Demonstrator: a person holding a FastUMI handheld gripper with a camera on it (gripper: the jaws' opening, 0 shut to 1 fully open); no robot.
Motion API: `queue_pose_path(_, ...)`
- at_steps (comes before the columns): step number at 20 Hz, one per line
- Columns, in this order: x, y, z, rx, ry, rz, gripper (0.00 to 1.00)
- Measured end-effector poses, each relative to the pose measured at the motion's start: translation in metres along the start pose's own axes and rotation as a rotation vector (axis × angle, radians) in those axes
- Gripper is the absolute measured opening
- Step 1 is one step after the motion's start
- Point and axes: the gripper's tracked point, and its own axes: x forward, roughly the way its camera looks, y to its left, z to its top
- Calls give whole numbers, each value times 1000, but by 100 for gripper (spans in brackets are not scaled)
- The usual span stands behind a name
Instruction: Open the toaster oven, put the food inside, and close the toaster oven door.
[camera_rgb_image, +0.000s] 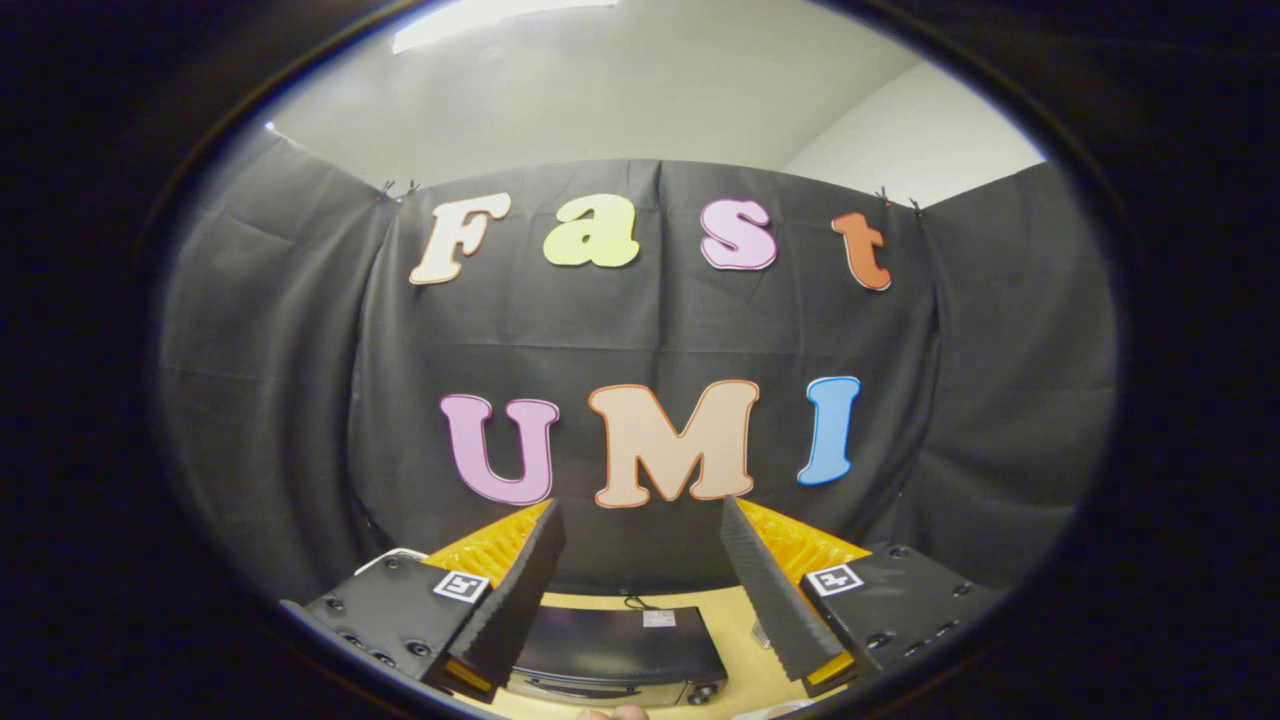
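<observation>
1. Starting nearest the camera, the gripper (640, 520) holds its two fingers spread wide apart, with nothing pinched between them; the ribbed inner faces of the fingers (525, 590) slant away from each other towards their tips.
2. Each finger sits on a dark block carrying a small square black-and-white marker (461, 586); a matching one is on the other side. Their pattern is a code, not readable writing.
3. Below and between the fingers lies the toaster oven (620, 645), seen from above: a dark, flat-topped box with a small pale label (658, 618) on its top, too small to read. A knob shows at its front lower corner, and a cord leaves its back edge. I cannot tell from this angle whether the door is shut.
4. Just in front of the oven, a small rounded pale thing (615, 713) peeks in; what it is cannot be told.
5. The oven stands on a light tan table (735, 610), bare beside it apart from a small clear item near the right finger, too blurred to name.
6. Beyond the table hangs the black cloth wall (300, 380) of the booth, creased and pinned with clips along its top.
7. Farthest off are a pale room wall (640, 90) and a bright ceiling light (480, 15).
</observation>
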Motion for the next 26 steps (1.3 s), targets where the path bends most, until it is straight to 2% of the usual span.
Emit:
queue_pose_path(3, 5, 0, -13, 14, 7, -8, 99)
queue_pose_path(6, 16, 5, -53, 32, 29, -4, 99)
queue_pose_path(9, 24, 20, -124, 27, 101, 34, 99)
queue_pose_path(12, 25, 24, -205, 12, 220, 10, 99)
queue_pose_path(18, 31, 46, -308, 46, 357, 4, 99)
queue_pose_path(24, 20, 56, -365, 44, 463, 31, 100)
queue_pose_path(26, 20, 56, -363, 27, 431, 35, 100)
